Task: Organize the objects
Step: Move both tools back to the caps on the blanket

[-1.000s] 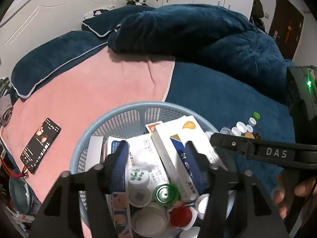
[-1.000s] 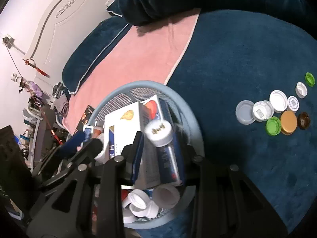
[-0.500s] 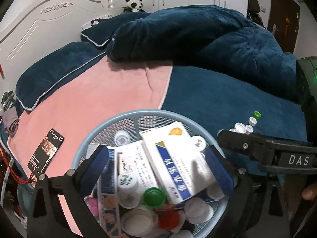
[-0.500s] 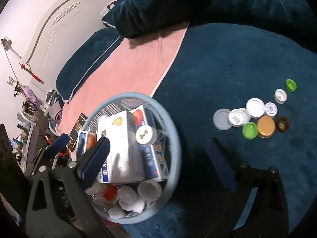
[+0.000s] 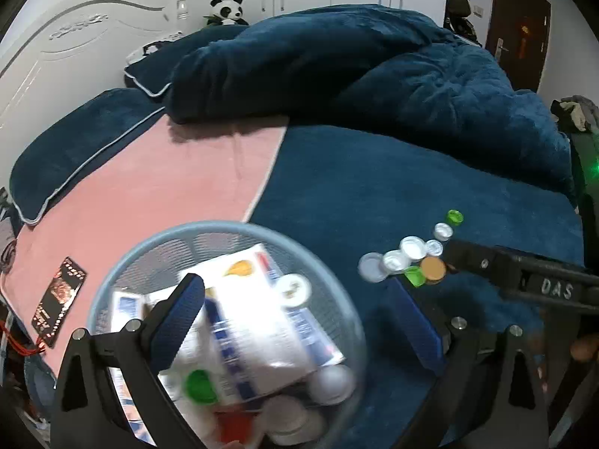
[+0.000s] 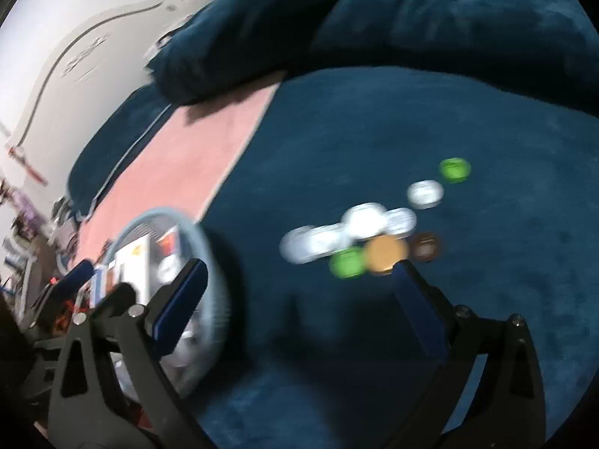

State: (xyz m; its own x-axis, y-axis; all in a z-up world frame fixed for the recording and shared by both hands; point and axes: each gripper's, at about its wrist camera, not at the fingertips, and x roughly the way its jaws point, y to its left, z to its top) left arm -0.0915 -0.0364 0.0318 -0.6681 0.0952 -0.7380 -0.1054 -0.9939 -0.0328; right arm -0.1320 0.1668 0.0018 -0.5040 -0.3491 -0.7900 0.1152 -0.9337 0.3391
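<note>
both grippers — left gripper (image 5: 299, 321) and right gripper (image 6: 299, 299) — hang spread and empty; mesh basket (image 5: 232, 230) holds medicine boxes (image 5: 254, 318) and caps, while loose bottle caps (image 6: 374, 232) remain on the blue blanket (image 6: 411, 119) — unsorted.

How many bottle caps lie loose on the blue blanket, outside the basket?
8 caps on the blanket, right of the basket: four white in a row, green and tan just below, one brown beside the tan, one green farthest away. The brown one shows only in the right view.
</note>
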